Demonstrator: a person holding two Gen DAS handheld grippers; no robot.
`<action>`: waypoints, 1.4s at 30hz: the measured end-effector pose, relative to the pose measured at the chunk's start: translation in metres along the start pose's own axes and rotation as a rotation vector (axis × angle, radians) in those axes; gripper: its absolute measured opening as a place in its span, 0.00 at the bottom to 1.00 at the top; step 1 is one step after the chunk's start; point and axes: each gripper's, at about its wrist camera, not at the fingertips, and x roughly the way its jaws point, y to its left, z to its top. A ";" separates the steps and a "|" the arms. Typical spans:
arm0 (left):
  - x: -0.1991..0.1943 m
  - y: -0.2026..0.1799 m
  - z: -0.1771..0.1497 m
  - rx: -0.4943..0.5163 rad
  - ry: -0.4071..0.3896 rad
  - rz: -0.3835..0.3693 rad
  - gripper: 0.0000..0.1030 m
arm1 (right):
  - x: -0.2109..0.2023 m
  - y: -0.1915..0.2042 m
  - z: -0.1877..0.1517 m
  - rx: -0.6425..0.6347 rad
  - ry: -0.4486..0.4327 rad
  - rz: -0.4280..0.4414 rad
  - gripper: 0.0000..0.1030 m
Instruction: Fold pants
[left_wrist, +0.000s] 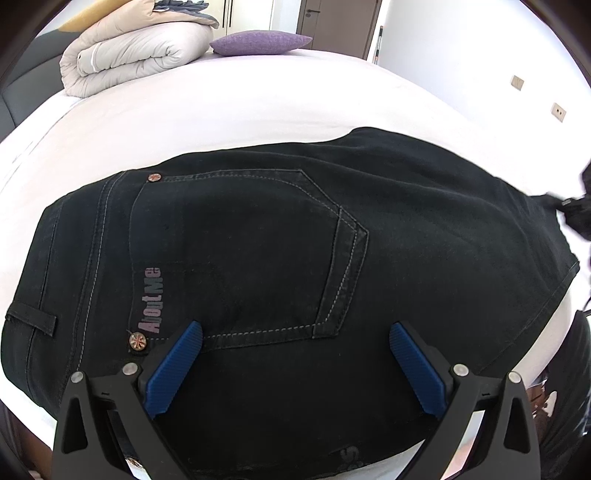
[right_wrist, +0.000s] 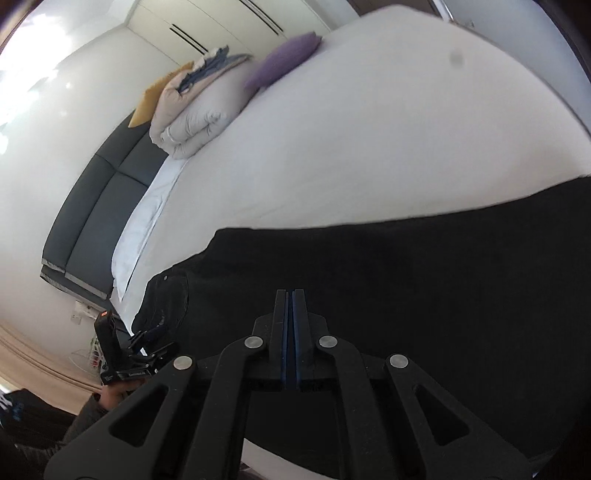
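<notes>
Black pants (left_wrist: 258, 258) lie flat across the near part of a white bed (left_wrist: 258, 99), back side up, with the waistband toward the left and the legs running off to the right. A back pocket (left_wrist: 243, 254) outlined in pale stitching faces up, with a copper rivet (left_wrist: 154, 177) at its far left corner and another at its near left corner beside the pink "AboutMe" lettering (left_wrist: 151, 301). A belt loop (left_wrist: 31, 317) sits at the left end on the waistband.

In the left wrist view, the left gripper (left_wrist: 295, 334) hangs over the near edge of the pants with its blue pads (left_wrist: 173, 373) spread wide apart and nothing between them; whether the tips touch the cloth cannot be told. In the right wrist view, the right gripper (right_wrist: 290, 295) hangs above the black cloth (right_wrist: 406, 295) with its two blue pads pressed together; no fabric shows between them, though the view is blurred. The left device also appears there at the near left, held in the person's hand (right_wrist: 114, 395).

Farther up the bed, a folded beige duvet (left_wrist: 129, 55) lies at the far left with a purple pillow (left_wrist: 258, 42) just right of it. A dark padded headboard (right_wrist: 99, 206) runs along the left side.
</notes>
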 end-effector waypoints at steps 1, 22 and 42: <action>-0.001 0.002 -0.001 -0.008 -0.004 -0.011 1.00 | 0.020 0.001 -0.002 0.016 0.024 -0.012 0.02; -0.016 0.015 -0.006 -0.055 -0.050 -0.045 1.00 | -0.100 -0.064 -0.012 0.254 -0.570 -0.303 0.27; 0.004 -0.067 0.000 -0.077 -0.173 -0.216 0.96 | -0.001 -0.084 -0.128 0.399 -0.364 -0.101 0.00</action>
